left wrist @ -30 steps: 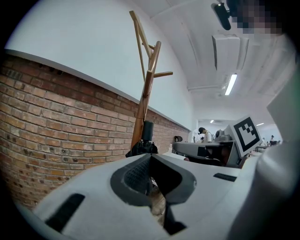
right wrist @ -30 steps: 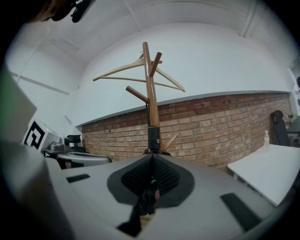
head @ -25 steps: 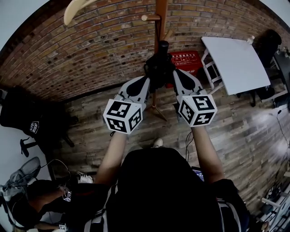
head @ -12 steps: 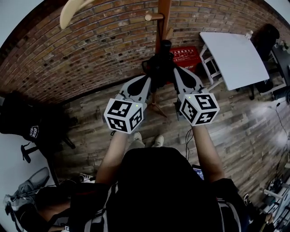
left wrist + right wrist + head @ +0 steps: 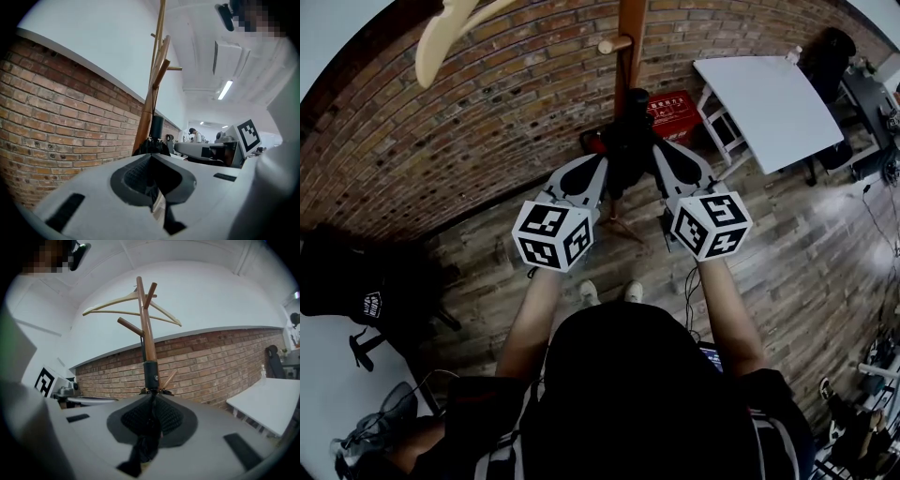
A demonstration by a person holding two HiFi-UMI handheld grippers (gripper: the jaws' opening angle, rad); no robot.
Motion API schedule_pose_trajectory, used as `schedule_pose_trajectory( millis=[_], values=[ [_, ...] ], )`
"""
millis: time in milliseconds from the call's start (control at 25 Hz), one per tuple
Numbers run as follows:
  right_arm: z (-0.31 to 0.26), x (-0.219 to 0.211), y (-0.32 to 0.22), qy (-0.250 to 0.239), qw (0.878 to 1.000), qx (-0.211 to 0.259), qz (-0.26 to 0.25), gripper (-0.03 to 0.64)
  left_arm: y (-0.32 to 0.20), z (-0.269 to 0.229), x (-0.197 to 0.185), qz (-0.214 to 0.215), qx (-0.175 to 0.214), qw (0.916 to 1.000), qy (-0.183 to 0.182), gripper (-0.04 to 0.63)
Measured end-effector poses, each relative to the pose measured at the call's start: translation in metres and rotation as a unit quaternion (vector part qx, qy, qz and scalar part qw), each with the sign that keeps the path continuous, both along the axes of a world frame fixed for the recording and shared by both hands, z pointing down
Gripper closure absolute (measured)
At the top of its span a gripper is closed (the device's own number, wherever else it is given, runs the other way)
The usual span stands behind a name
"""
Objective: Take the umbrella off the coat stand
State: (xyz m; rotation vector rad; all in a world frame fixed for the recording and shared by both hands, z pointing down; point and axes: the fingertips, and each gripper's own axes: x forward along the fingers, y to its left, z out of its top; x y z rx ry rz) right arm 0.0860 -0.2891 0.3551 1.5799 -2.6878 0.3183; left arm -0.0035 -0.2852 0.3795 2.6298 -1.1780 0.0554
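Note:
A black folded umbrella (image 5: 628,141) hangs upright against the wooden coat stand (image 5: 630,37), its round black end uppermost. My left gripper (image 5: 607,165) comes at it from the left, my right gripper (image 5: 657,153) from the right, and both sets of tips meet its dark cloth. In the left gripper view the jaws (image 5: 151,159) are shut with dark cloth between the pads, and the umbrella (image 5: 151,144) stands just beyond against the pole (image 5: 154,84). In the right gripper view the gripper (image 5: 152,399) is shut on black cloth that trails out below; the umbrella's black end (image 5: 151,373) sits on the pole (image 5: 147,333).
A pale wooden hanger (image 5: 450,33) hangs on the stand's upper pegs. A brick wall runs behind. A white table (image 5: 769,103) stands to the right, with a red box (image 5: 670,105) by the stand's foot. A black chair with bags (image 5: 356,281) is at the left.
Both grippers stay closed at the umbrella, the left one shifted slightly. The room behind has slid in the head view: table and hanger moved left.

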Motion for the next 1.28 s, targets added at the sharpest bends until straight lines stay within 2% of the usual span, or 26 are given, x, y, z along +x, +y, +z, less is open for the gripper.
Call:
schedule_pose_trajectory(
  millis=[360,480,640,960,1120,1280],
  values=[
    [0.005,-0.002,-0.002,0.003,1.0,-0.002,0.009,0.58,-0.008,-0.001,0.005,0.033,0.003,0.9994,0.0,0.577],
    [0.007,-0.003,-0.001,-0.006,1.0,-0.008,-0.001,0.498,-0.011,-0.002,0.007,0.037,0.002,0.9993,0.002,0.577],
    [0.012,-0.003,0.0,-0.003,1.0,-0.012,-0.003,0.421,-0.011,-0.001,0.007,0.04,0.0,0.9992,0.003,0.577],
    [0.025,-0.003,-0.006,0.012,1.0,-0.009,0.027,0.276,-0.01,0.0,0.004,0.045,0.0,0.999,0.004,0.577],
    [0.034,-0.005,-0.009,0.021,0.999,-0.016,0.03,0.235,-0.011,-0.003,0.005,0.049,0.002,0.9987,0.012,0.577],
    [0.041,-0.009,-0.011,0.037,0.999,-0.021,0.021,0.227,-0.008,-0.007,0.006,0.055,0.009,0.9982,0.02,0.577]
  ],
)
